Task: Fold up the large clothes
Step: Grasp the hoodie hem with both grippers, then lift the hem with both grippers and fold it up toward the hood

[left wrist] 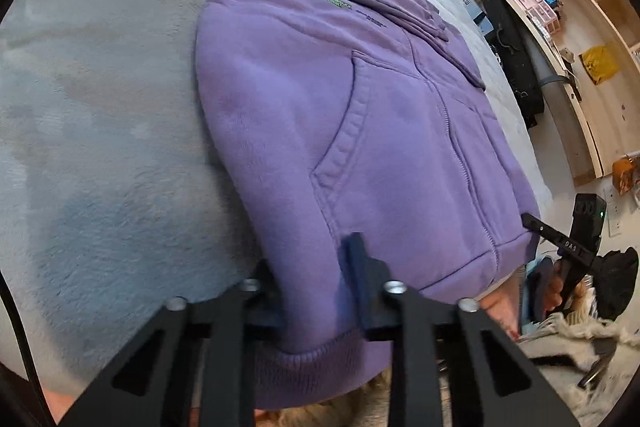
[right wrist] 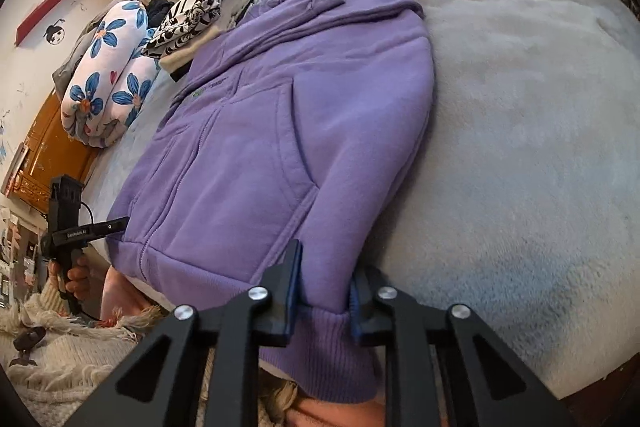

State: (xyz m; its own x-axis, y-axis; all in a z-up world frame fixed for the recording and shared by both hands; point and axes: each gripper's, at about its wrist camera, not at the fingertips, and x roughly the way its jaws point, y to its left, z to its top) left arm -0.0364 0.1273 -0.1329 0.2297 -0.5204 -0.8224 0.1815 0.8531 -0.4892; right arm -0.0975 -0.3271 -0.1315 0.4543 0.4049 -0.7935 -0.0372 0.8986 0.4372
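A purple zip hoodie lies on a grey blanket, sleeves folded in, hood at the far end. Its ribbed hem hangs over the near bed edge. My left gripper straddles the hem's left corner, its fingers pressed into the cloth. My right gripper is closed on the hem's right corner, the cloth bunched between its fingers. The right gripper also shows in the left wrist view, and the left gripper shows in the right wrist view, each at the hem.
The grey blanket covers the bed. A floral bundle and a black-and-white garment lie beyond the hoodie. Wooden shelves stand to the right. A shaggy rug lies below the bed edge.
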